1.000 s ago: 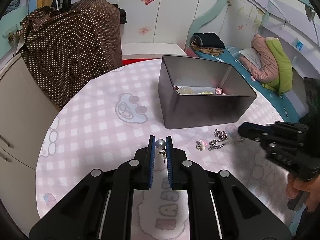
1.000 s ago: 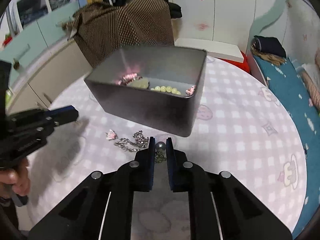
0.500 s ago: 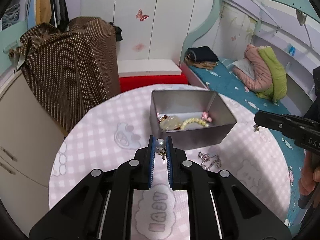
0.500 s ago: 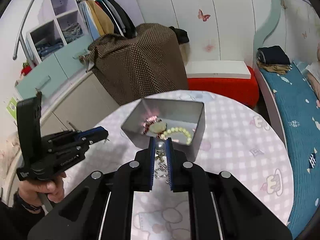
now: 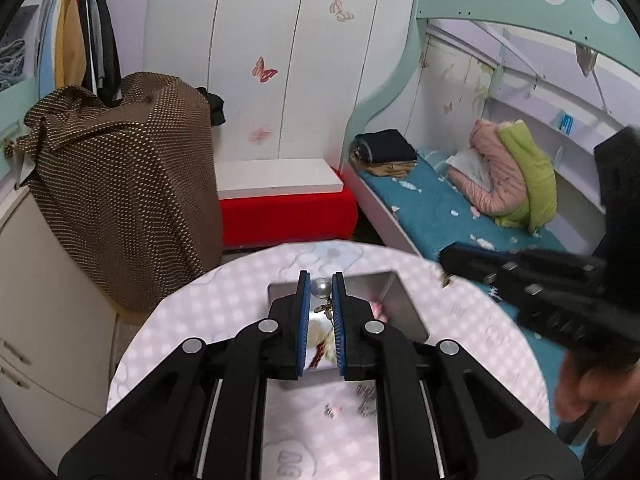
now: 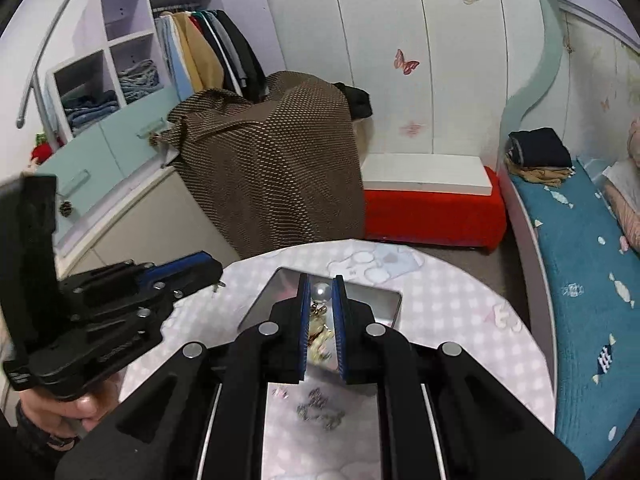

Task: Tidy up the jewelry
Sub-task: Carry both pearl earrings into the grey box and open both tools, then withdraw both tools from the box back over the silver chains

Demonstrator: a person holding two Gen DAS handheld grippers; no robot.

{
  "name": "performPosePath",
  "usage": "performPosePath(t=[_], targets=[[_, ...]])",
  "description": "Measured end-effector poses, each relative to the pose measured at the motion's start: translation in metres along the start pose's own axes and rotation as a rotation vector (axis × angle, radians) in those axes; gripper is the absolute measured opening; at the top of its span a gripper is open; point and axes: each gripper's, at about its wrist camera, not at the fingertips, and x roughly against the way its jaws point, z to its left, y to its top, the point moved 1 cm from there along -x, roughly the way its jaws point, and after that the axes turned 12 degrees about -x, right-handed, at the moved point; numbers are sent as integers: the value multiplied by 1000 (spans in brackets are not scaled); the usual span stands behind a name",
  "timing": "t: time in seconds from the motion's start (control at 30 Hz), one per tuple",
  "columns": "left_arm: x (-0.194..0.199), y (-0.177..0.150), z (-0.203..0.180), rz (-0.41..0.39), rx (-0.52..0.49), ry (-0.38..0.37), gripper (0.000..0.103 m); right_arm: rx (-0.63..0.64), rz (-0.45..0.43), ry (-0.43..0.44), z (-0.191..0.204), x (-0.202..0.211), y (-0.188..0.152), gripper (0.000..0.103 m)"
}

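Observation:
In the left wrist view my left gripper (image 5: 320,280) is shut on a pearl earring (image 5: 320,287), its gold hook hanging between the blue pads. It hovers high over the open metal box (image 5: 402,304), which holds beads and pink pieces. In the right wrist view my right gripper (image 6: 320,282) is shut on a second pearl earring (image 6: 321,291), also high above the box (image 6: 380,294). Each view shows the other gripper beside it: the right gripper (image 5: 444,258), the left gripper (image 6: 218,274).
A silver chain (image 5: 366,396) and a small pink charm (image 5: 332,410) lie on the pink checked round table (image 5: 192,320) in front of the box. A brown dotted cover (image 5: 120,184), a red bench (image 5: 288,216) and a bed (image 5: 432,208) stand beyond the table.
Both grippers have risen well above the table, each keeping its pearl earring. The box and table now look smaller and lower in both views.

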Motion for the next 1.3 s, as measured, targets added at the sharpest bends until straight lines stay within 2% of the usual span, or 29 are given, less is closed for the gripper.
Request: performPosePath(t=[0.17, 0.4, 0.73, 0.8, 0.83, 0.87, 0.9, 0.97, 1.03, 1.1, 1.13, 1.17, 1.3], targets=[[-17, 17, 6, 21, 33, -47, 11, -12, 20, -29, -5, -18, 10, 9], [-52, 18, 12, 91, 72, -94, 11, -22, 83, -51, -13, -41, 10, 10], [-71, 11, 13, 140, 65, -102, 12, -15, 139, -71, -17, -56, 5, 11], [-72, 10, 14, 148, 59, -97, 17, -14, 142, -77, -16, -58, 6, 12], [-71, 10, 15, 147, 60, -90, 30, -16, 144, -81, -17, -58, 6, 15], [-69, 10, 15, 144, 63, -83, 43, -22, 145, -80, -18, -58, 6, 30], [-67, 10, 17, 136, 68, -72, 46, -26, 144, -80, -17, -59, 7, 39], [-62, 11, 22, 125, 77, -59, 59, -31, 133, -85, -17, -57, 7, 44], [-55, 12, 27, 110, 87, -43, 70, -41, 120, -90, -19, -53, 9, 59], [-45, 13, 33, 81, 101, -26, 81, -55, 89, -102, -22, -49, 12, 86], [-38, 14, 35, 64, 103, -14, 89, -63, 77, -100, -23, -46, 13, 93], [-31, 15, 35, 49, 99, 1, 91, -72, 58, -99, -24, -42, 15, 96], [-9, 20, 33, 7, 73, 49, 92, -64, 31, -108, -20, -34, 18, 96]])
